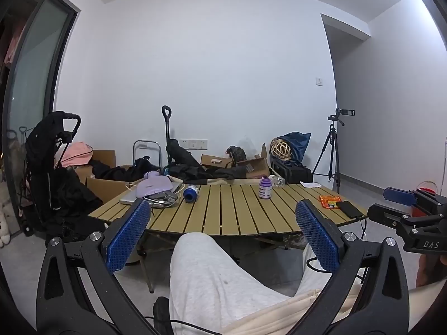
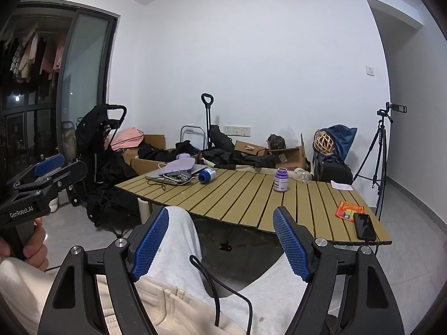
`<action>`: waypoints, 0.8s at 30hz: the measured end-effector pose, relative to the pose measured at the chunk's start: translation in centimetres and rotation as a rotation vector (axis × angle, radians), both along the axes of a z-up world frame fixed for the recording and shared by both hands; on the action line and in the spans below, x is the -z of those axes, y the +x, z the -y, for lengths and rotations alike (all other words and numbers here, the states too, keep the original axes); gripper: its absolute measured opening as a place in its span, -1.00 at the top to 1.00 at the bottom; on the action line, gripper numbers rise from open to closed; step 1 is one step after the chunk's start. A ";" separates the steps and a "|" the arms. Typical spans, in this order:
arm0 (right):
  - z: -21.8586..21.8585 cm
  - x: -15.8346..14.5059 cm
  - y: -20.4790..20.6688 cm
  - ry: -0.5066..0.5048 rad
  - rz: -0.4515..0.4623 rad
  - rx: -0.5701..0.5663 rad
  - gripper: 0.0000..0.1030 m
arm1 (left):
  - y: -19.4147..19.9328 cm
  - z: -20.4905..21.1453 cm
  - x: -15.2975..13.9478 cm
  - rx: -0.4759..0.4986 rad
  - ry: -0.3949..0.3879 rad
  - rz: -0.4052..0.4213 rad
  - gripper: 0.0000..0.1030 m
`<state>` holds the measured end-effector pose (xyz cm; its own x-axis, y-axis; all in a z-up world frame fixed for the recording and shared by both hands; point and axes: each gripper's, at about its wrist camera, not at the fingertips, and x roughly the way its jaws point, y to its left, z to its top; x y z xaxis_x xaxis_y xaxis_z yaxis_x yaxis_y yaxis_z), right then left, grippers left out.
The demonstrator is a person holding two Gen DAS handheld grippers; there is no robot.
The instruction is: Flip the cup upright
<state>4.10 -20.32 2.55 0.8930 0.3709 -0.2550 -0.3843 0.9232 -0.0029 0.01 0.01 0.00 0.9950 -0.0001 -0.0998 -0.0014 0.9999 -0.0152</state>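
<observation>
A blue and white cup (image 1: 191,192) lies on its side on the slatted wooden table (image 1: 237,217), its blue end toward me; it also shows in the right wrist view (image 2: 207,174). My left gripper (image 1: 223,234) is open and empty, held over my lap, well short of the table. My right gripper (image 2: 222,240) is open and empty, also over my lap before the table's near edge. Each gripper shows from the side in the other's view: the right one (image 1: 402,203) and the left one (image 2: 53,170).
On the table stand a purple bottle (image 1: 264,187), a laptop with a lilac cloth and cables (image 1: 152,192), an orange packet (image 1: 329,201), a black phone (image 1: 349,209) and white paper (image 1: 310,184). Boxes, bags, a stroller (image 1: 53,167) and a tripod (image 1: 332,150) stand behind.
</observation>
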 end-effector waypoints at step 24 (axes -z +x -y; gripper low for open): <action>0.1 -0.1 -0.1 -0.003 -0.008 -0.001 -0.59 | 0.0 0.0 0.0 0.000 0.006 0.005 -1.00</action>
